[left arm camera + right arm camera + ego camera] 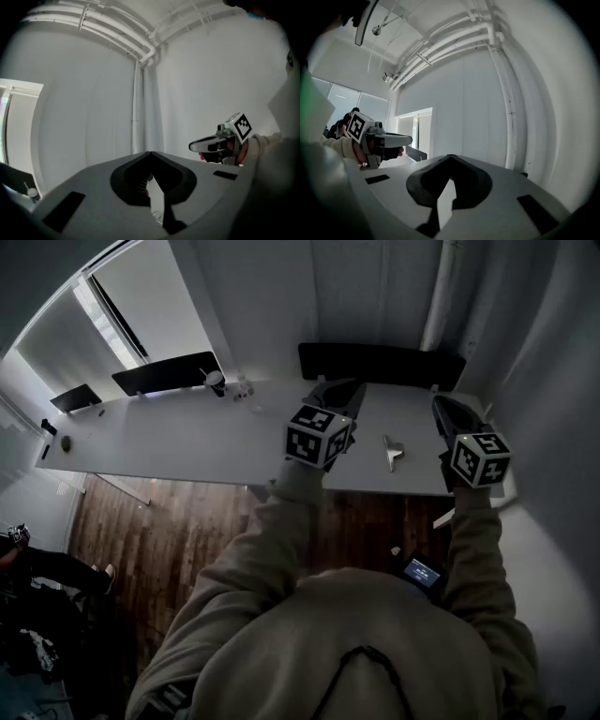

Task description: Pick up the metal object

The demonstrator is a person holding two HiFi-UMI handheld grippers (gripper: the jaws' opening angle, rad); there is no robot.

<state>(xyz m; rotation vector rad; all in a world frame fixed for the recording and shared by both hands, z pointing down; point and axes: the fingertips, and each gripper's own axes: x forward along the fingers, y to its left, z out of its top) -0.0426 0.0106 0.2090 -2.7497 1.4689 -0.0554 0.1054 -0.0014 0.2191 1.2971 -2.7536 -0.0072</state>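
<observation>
The metal object (392, 453), a small shiny T-shaped piece, lies on the white table (187, 437) near its front edge. It sits between my two grippers, and neither touches it. My left gripper (349, 385) is held level just left of it, jaws together with nothing in them. My right gripper (441, 401) hovers to its right near the table's end, also shut and empty. In the left gripper view my left gripper's (149, 153) jaws meet at the tip, and the right gripper (193, 146) shows alongside. The right gripper view shows my right gripper (450, 156) shut, pointing at the wall.
A long black panel (380, 362) stands at the table's far edge behind the grippers, with two more, one (166, 372) and another (75, 397), further left. A cup (217, 382) stands by them. White walls with pipes (506, 93) close in ahead and right. Wooden floor (159, 531) lies below.
</observation>
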